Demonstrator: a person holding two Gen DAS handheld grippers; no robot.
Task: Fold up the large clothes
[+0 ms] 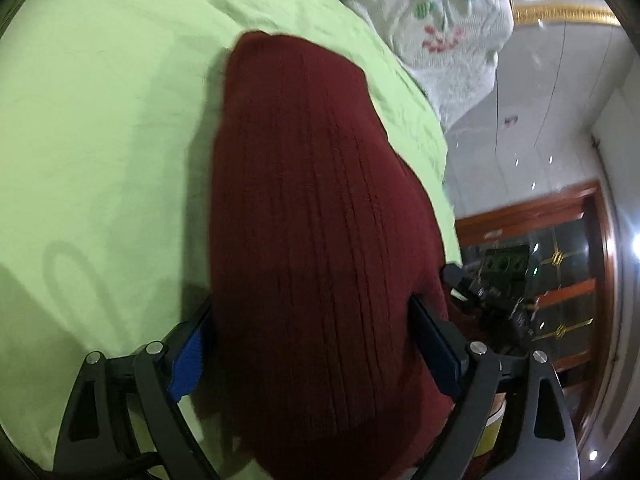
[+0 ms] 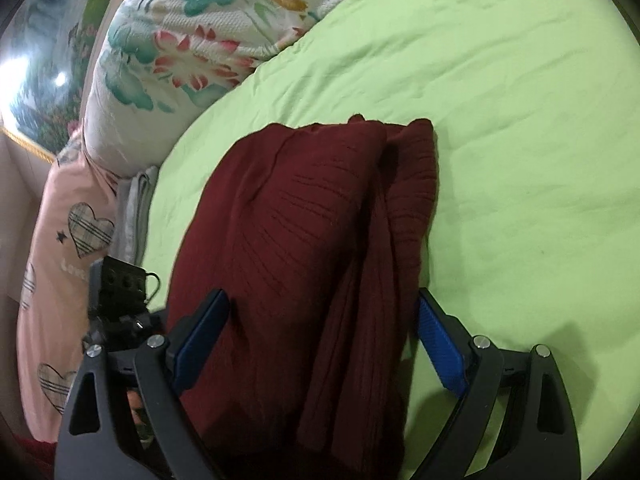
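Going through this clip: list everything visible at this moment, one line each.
Dark red ribbed knit garment: one, folded, on the bed between both grippers' fingers.
Light green bedsheet: one, under the garment.
White floral quilt: one, at the sheet's far edge.
Pink heart-print pillow: one, beside the quilt.
Dark wooden glass-panelled door: one, background.
Left gripper: black, blue pads, jaws wide around the garment.
Right gripper: same, jaws wide around the garment.

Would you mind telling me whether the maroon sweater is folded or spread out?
Folded: the maroon sweater forms a compact bundle with stacked layers along one side, on the green sheet.
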